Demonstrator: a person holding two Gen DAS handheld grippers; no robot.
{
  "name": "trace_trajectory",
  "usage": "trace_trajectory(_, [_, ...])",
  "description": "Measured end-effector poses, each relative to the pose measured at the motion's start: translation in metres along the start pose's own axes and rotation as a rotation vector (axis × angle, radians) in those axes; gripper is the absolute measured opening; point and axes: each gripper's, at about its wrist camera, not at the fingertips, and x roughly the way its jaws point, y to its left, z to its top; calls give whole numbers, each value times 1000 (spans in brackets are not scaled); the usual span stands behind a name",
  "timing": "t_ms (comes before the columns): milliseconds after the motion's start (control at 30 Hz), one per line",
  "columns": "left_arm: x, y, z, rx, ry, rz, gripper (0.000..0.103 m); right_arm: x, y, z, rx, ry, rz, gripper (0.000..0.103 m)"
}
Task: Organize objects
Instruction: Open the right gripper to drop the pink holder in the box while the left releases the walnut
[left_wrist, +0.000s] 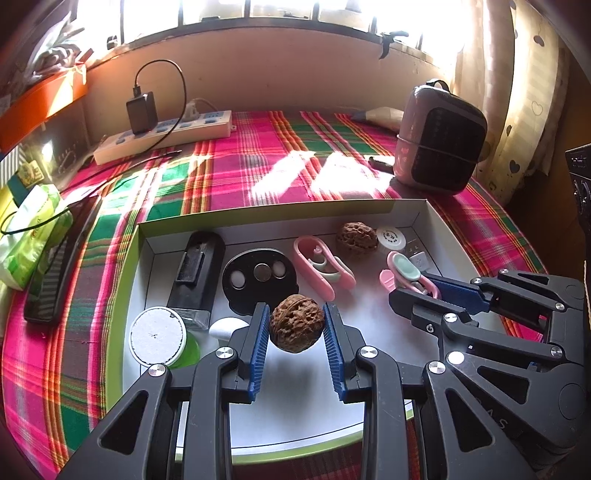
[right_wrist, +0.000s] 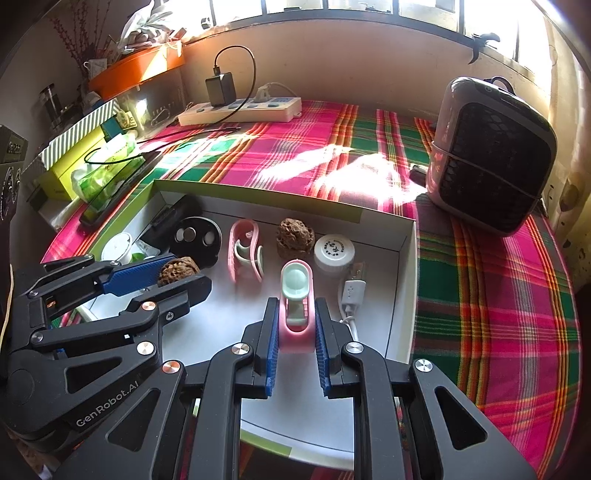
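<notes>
A shallow white box (left_wrist: 439, 236) with a green rim lies on the plaid cloth. My left gripper (left_wrist: 296, 321) is shut on a brown walnut (left_wrist: 296, 323) and holds it over the box floor; it also shows in the right wrist view (right_wrist: 177, 271). My right gripper (right_wrist: 295, 314) is shut on a pink clip with a mint pad (right_wrist: 295, 295), seen from the left wrist too (left_wrist: 404, 271). A second walnut (left_wrist: 356, 236), a second pink clip (left_wrist: 323, 266), a black disc (left_wrist: 258, 277) and a white cap (right_wrist: 334, 251) lie in the box.
A black rectangular device (left_wrist: 195, 273), a white-lidded green jar (left_wrist: 159, 336) and a USB cable (right_wrist: 352, 291) are in the box. A pink heater (left_wrist: 439, 140) stands back right, a power strip (left_wrist: 162, 134) back left, a tissue pack (left_wrist: 33, 229) and black case (left_wrist: 59, 266) left.
</notes>
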Motion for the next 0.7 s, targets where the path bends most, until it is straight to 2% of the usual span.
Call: trace_trajectory(700, [8,0,1,0,21,7,27,6,-4,-1,0,5,6,19])
